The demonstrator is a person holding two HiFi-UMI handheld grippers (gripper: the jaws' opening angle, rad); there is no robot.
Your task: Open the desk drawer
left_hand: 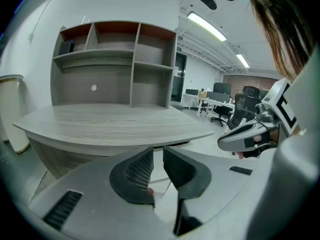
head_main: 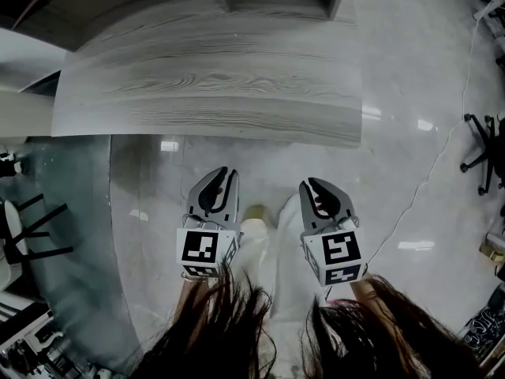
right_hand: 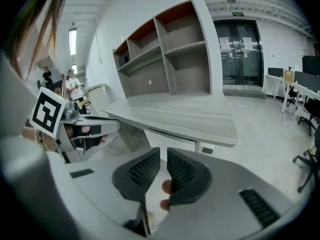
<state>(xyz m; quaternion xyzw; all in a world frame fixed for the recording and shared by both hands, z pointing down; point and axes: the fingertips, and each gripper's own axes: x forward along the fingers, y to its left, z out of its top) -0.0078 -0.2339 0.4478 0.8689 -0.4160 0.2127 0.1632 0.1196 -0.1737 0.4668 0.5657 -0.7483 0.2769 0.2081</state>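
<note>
A grey wood-grain desk stands ahead of me, with its front edge just beyond both grippers. No drawer front shows from above. In the right gripper view a pale panel runs under the desk's edge; I cannot tell whether it is the drawer. My left gripper hangs in front of the desk, short of its edge, jaws a little apart and empty. My right gripper is level beside it, jaws together and empty. Neither touches the desk.
An open shelf unit stands on the back of the desk. A small box is fixed under the desk's right corner. A cable crosses the shiny floor to the right, near an office chair. More chairs stand at the left.
</note>
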